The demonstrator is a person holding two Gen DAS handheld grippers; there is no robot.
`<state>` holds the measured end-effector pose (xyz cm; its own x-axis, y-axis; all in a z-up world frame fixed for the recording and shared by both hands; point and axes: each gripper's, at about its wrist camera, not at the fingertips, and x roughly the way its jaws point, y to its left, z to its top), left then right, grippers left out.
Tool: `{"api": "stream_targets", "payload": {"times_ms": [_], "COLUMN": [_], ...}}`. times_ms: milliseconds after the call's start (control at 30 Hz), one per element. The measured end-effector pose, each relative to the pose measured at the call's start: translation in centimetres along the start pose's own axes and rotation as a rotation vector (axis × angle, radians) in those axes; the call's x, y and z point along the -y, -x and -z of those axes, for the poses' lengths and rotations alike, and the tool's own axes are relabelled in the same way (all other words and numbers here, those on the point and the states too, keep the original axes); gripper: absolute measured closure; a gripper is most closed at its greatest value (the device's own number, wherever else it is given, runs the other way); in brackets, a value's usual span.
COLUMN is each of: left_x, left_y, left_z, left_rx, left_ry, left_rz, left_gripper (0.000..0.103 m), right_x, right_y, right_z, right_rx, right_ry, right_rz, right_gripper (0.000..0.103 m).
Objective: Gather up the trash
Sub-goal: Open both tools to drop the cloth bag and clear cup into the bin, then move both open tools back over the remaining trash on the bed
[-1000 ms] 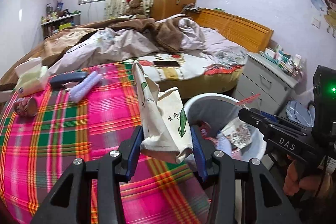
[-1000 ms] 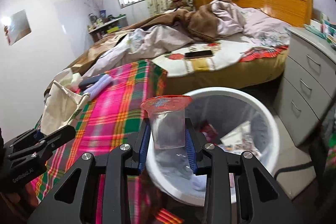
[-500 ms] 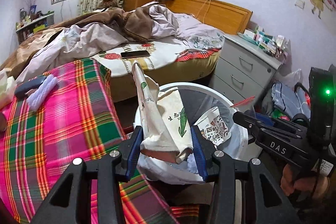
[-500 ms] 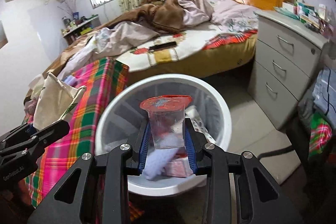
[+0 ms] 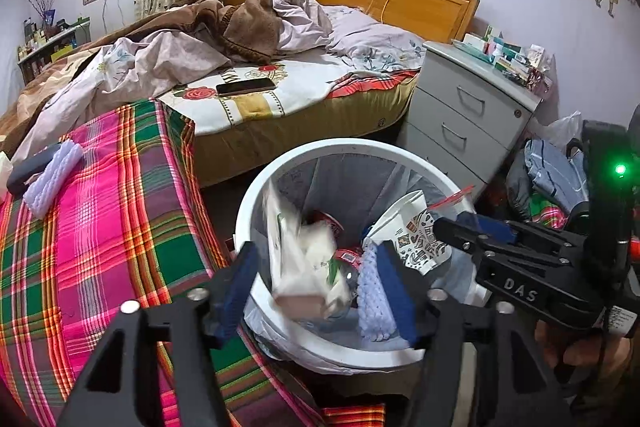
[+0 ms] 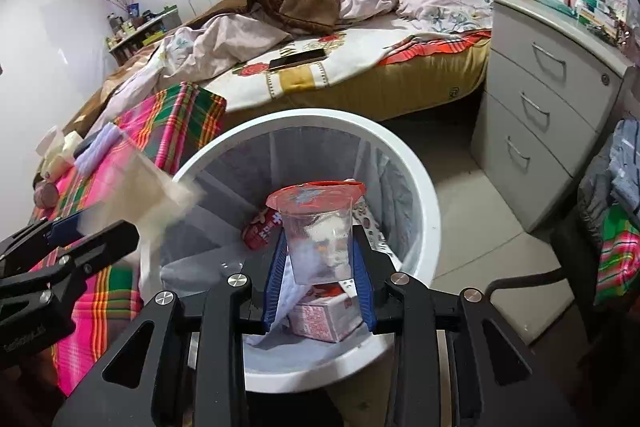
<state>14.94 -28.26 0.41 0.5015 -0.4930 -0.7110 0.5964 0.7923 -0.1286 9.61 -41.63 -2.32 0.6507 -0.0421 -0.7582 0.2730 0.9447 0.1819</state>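
Left wrist view: the left gripper (image 5: 316, 291) has sprung wide, its blue pads well apart, where half a second ago they were clamped on the cream paper bag (image 5: 300, 267). That bag now shows blurred between and just ahead of the jaws, touching neither, dropping into the white trash bin (image 5: 352, 145) directly below the tool. Already inside the bin, ahead and to the right, lie a printed paper cup (image 5: 416, 231) and a knitted lilac cloth (image 5: 374, 303). The plaid cover (image 5: 100, 227) lies off to the left. So the left hand's item is delivered (or will be once it settles).

Right wrist view: the right gripper (image 6: 320, 263) is clamped as before on the clear plastic cup (image 6: 318, 239) with its red foil lid, held upright over the bin's mouth, the rim (image 6: 424, 187) ringing it on all sides. To the left, the bag appears as a pale smear beside the other tool. Judging by this position, releasing the cup is all that remains for the right hand
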Motion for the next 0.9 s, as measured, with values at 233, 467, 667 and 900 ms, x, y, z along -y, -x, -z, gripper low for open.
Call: {"api": "stream_targets", "payload": {"times_ms": [233,467,667,900], "left_x": [-1.1,-2.6,-4.0,-6.2], "left_y": [0.4,1.9,3.6,5.8], "left_z": [0.2,0.8,1.3,2.1], "left_rx": [-0.001,0.024,0.055,0.086], "left_ry": [0.037,0.068,0.087,0.114], "left_rz": [-0.004,-0.013,-0.040,-0.074], "left_gripper": [0.036,0.036,0.036,0.036], "right_x": [-0.1,-0.9,-2.2,-4.2], "right_y": [0.5,1.3,1.8,2.4], "right_z": [0.3,0.2,0.1,0.1], "right_rx": [0.016,0.039,0.065,0.090], "right_ry": [-0.012,-0.015,-0.005,0.019], "right_rz": [0.003,-0.002,-0.017,-0.046], "right_gripper": [0.051,0.051,0.051,0.051]}}
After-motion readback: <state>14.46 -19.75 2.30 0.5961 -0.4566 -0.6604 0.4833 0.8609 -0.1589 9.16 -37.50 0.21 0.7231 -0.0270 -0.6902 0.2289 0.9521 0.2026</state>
